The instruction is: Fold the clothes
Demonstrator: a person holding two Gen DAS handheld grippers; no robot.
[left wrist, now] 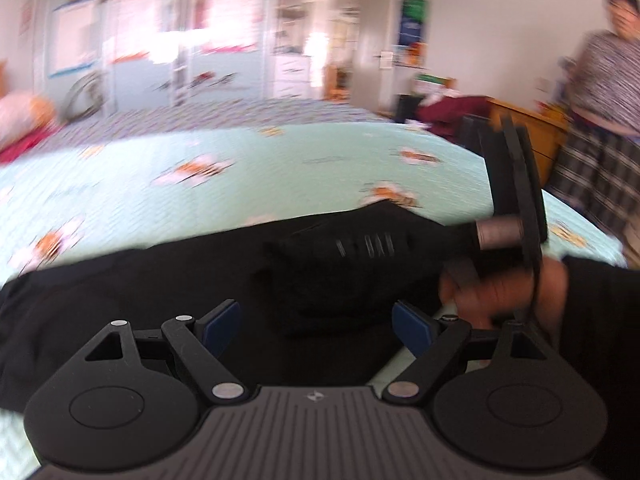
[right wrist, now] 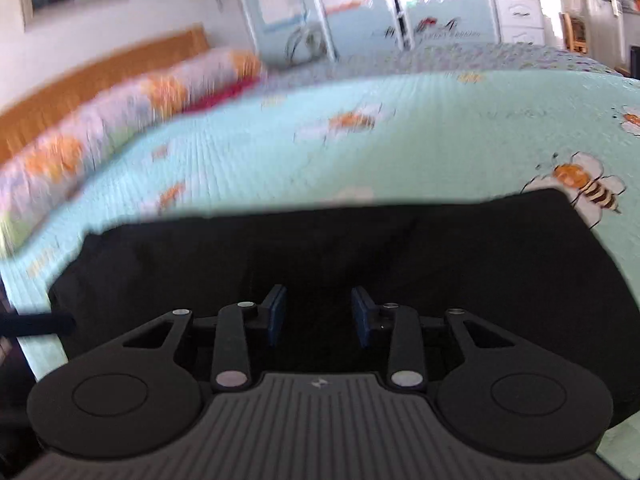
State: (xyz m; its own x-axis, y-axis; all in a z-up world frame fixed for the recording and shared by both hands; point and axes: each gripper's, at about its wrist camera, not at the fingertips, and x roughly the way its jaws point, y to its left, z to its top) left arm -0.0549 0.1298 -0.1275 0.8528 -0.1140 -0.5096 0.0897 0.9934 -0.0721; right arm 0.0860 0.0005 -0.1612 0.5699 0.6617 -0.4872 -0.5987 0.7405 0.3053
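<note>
garment [right wrist: 320,256], black, lies flat under our right gripper [right wrist: 319,316], long axis running left-right; both our grippers gape, empty.

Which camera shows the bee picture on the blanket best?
The right wrist view. One bee is sharp there, with stripes and wings clear, just past the black cloth on the blanket. In the left wrist view the bees are only blurry orange smudges.
</note>
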